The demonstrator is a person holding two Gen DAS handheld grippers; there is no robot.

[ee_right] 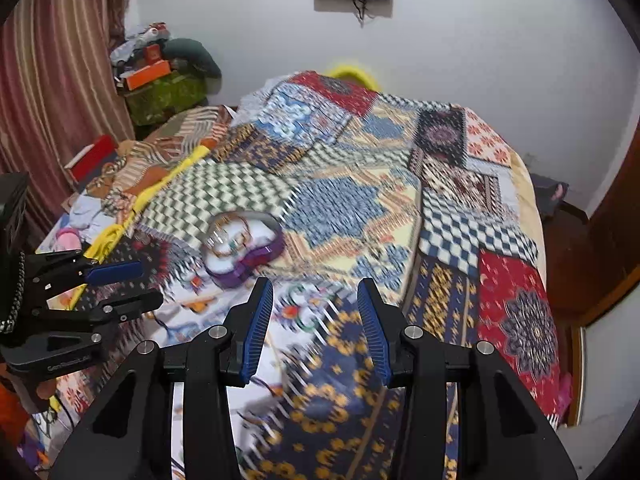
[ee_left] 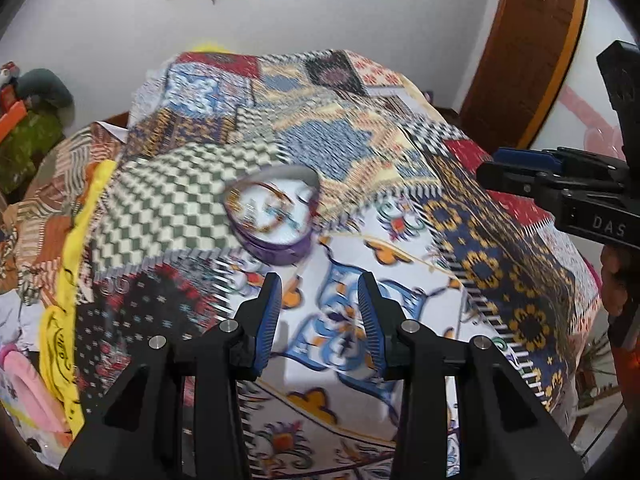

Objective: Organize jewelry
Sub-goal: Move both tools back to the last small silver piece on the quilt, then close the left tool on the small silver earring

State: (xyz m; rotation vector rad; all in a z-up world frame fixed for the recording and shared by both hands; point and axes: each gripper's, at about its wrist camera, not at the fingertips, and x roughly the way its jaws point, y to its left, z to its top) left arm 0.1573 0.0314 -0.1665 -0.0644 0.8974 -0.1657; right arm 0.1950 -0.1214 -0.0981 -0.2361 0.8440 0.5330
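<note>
A round purple jewelry box [ee_left: 274, 218] lies open on the patterned bedspread [ee_left: 400, 208], with a white inside that holds gold-coloured jewelry, blurred. It also shows in the right wrist view [ee_right: 242, 246]. My left gripper [ee_left: 319, 292] is open and empty, just in front of the box. My right gripper [ee_right: 315, 296] is open and empty, to the right of the box and apart from it. The right gripper shows at the right edge of the left wrist view [ee_left: 520, 172]. The left gripper shows at the left edge of the right wrist view [ee_right: 136, 286].
Folded clothes and a yellow cloth [ee_left: 68, 248] lie along the bed's left side. A striped curtain [ee_right: 52, 92] and piled boxes [ee_right: 160, 80] stand at the far left. A wooden door [ee_left: 532, 40] is at the right. A white wall is behind the bed.
</note>
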